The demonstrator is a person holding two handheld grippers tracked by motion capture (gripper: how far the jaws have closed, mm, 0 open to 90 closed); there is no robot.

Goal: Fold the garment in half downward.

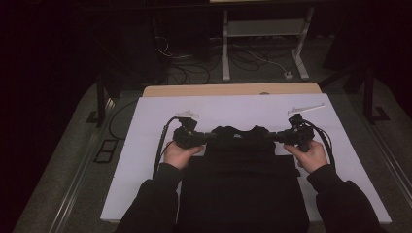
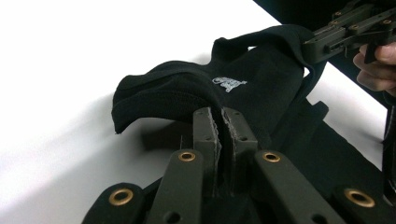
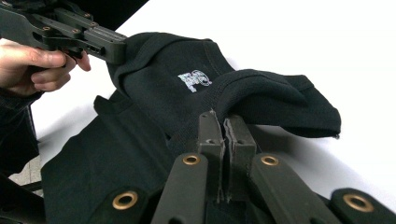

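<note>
You had the black T-shirt (image 1: 241,165) on the white table (image 1: 145,145), both grippers' fingers (image 2: 208,135) pinching its collar end, lifted slightly; folding looked begun, with the body apparently left to fold.

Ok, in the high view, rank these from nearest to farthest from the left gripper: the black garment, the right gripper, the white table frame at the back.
1. The black garment: nearest, its collar end pinched in the left gripper, near the table's middle.
2. The right gripper: across the collar, on the right side.
3. The white table frame: farthest, on the floor beyond the table's far edge.
</note>
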